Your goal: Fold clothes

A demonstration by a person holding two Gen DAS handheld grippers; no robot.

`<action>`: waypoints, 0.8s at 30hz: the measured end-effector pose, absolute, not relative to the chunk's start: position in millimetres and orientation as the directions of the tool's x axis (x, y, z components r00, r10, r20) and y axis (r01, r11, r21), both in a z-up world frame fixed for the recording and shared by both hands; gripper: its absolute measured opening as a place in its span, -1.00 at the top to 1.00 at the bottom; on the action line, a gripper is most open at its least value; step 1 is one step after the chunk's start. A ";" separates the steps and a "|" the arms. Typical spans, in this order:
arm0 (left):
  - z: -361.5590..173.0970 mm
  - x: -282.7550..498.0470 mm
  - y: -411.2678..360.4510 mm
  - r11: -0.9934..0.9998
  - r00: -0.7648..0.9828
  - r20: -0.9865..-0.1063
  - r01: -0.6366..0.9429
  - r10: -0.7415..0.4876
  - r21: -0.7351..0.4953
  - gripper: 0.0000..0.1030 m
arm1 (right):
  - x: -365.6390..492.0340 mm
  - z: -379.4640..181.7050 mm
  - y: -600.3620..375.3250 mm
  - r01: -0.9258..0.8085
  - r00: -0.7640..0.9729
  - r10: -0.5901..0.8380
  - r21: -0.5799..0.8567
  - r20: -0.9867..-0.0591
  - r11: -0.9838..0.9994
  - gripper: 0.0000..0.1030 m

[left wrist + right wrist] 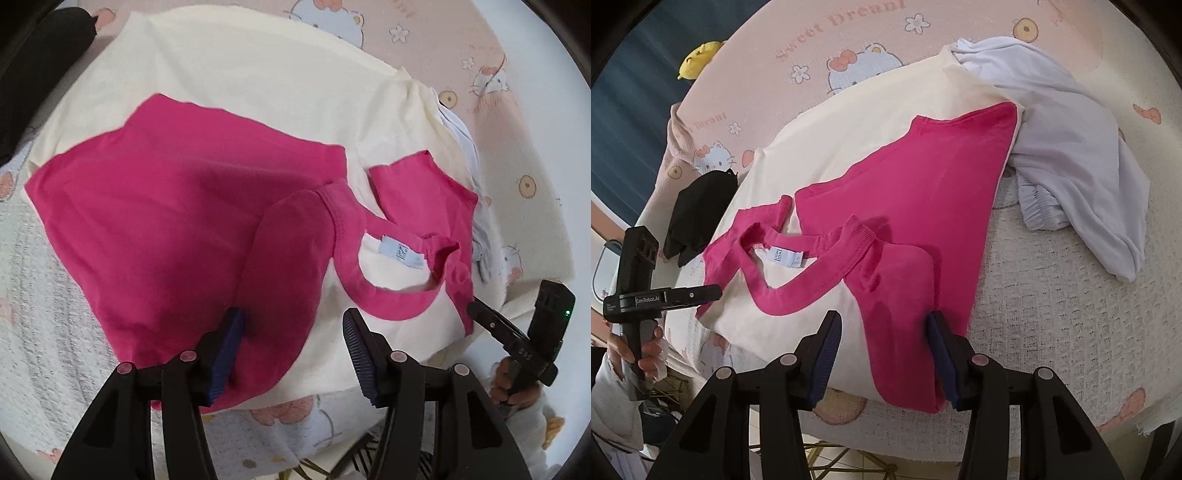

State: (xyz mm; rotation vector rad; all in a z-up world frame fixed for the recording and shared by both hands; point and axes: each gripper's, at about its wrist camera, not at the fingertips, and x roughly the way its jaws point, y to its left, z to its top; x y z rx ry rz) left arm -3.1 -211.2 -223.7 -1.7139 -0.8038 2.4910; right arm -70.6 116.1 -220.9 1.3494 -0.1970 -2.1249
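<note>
A cream shirt (240,74) with pink sleeves and a pink collar (369,295) lies spread on the bed, neck toward me. In the left wrist view a wide pink sleeve (166,221) lies folded over the body. My left gripper (293,343) hangs open over its near end, gripping nothing. The right gripper (480,312) shows at the right, its tip by the pink shoulder edge. In the right wrist view my right gripper (882,354) stands open astride a pink sleeve (923,203) lying flat, not pinched. The left gripper (709,291) points at the shirt's (849,122) left edge.
A black garment (698,206) lies left of the shirt and a crumpled white garment (1071,147) to its right. A yellow plush toy (698,59) sits far back. The pink cartoon-cat bedspread (831,37) and a white textured blanket (1052,314) cover the bed, whose near edge runs under my grippers.
</note>
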 end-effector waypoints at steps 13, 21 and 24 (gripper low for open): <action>-222.6 37.9 -238.9 -0.759 -0.497 -0.808 0.378 0.316 -0.530 0.86 | -76.3 -221.1 98.2 0.437 -0.301 -0.497 0.345 -0.814 -0.830 0.08; -226.2 71.5 -223.5 -0.792 -0.437 -0.843 0.370 0.313 -0.486 0.86 | -71.0 -220.9 97.6 0.441 -0.267 -0.506 0.363 -0.820 -0.821 0.08; -232.7 81.9 -223.2 -0.777 -0.439 -0.833 0.369 0.338 -0.509 0.85 | -67.9 -222.0 100.1 0.441 -0.252 -0.508 0.369 -0.824 -0.818 0.08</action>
